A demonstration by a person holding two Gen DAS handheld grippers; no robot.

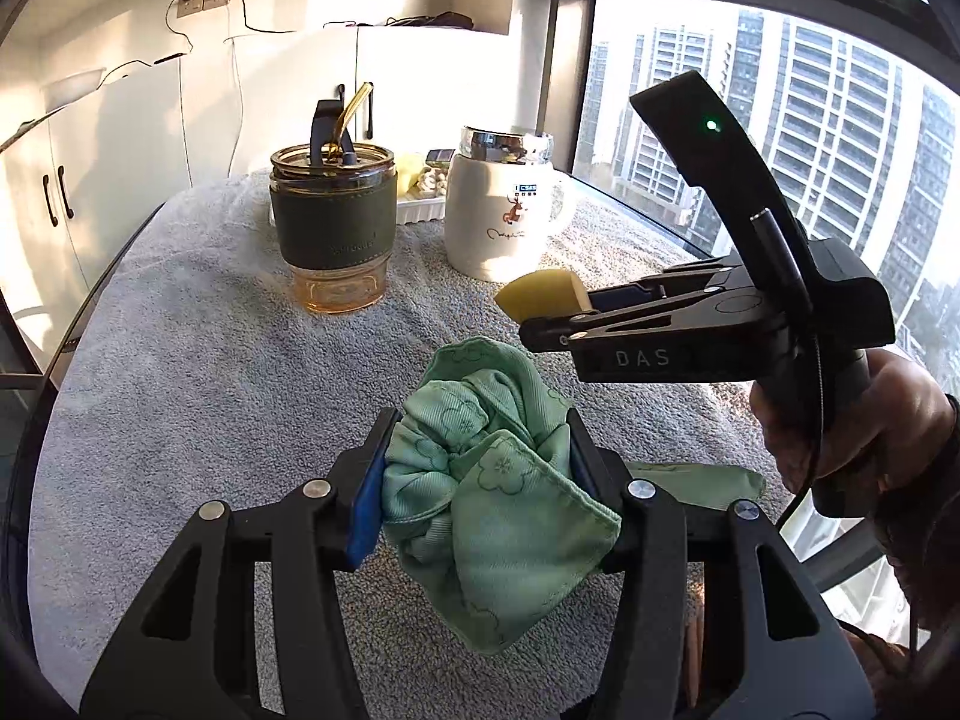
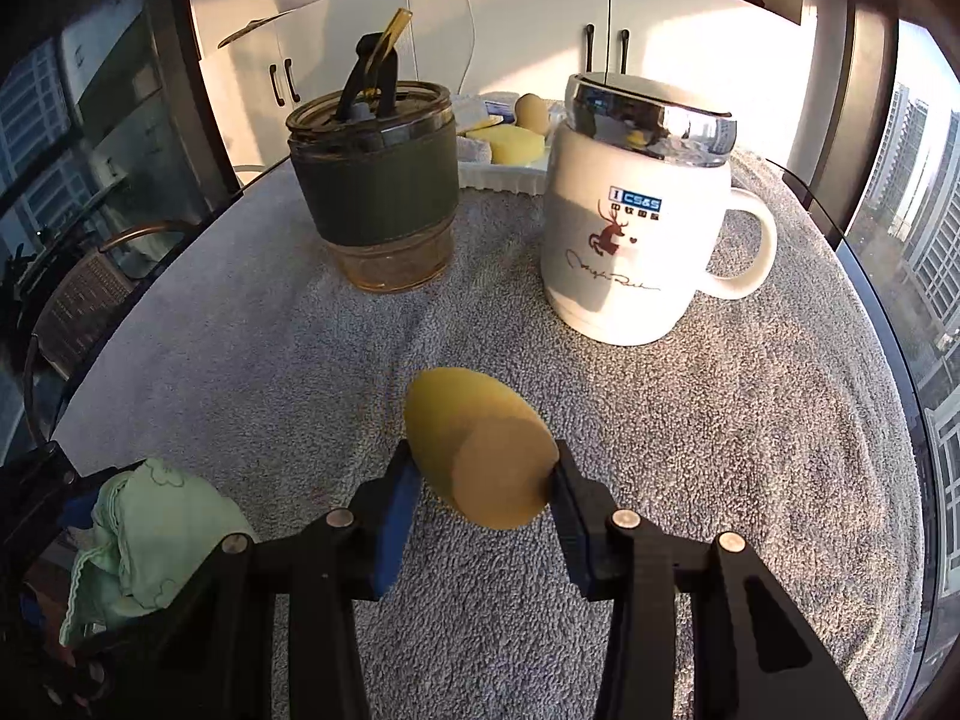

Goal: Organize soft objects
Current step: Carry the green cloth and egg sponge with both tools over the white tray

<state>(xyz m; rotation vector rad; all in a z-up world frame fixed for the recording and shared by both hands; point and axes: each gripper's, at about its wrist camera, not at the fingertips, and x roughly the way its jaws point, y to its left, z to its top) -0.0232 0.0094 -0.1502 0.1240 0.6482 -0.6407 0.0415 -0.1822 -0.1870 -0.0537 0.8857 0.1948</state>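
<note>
On a round table covered with a grey terry towel (image 2: 690,420), the left gripper (image 1: 480,480) has its blue-padded jaws pressed against both sides of a bunched pale green cloth printed with flower outlines (image 1: 498,498), one loose corner hanging below. Just beside it, the right gripper (image 2: 483,483) clamps a yellow egg-shaped sponge (image 2: 480,450) between its pads, clear of the towel. Farther back stand an amber glass tumbler with a dark green sleeve and a straw (image 2: 378,180) and a white ceramic mug with a deer print and a shiny metal lid (image 2: 630,228), apart from each other. Behind them a white ribbed tray (image 2: 504,177) holds more yellow sponges
</note>
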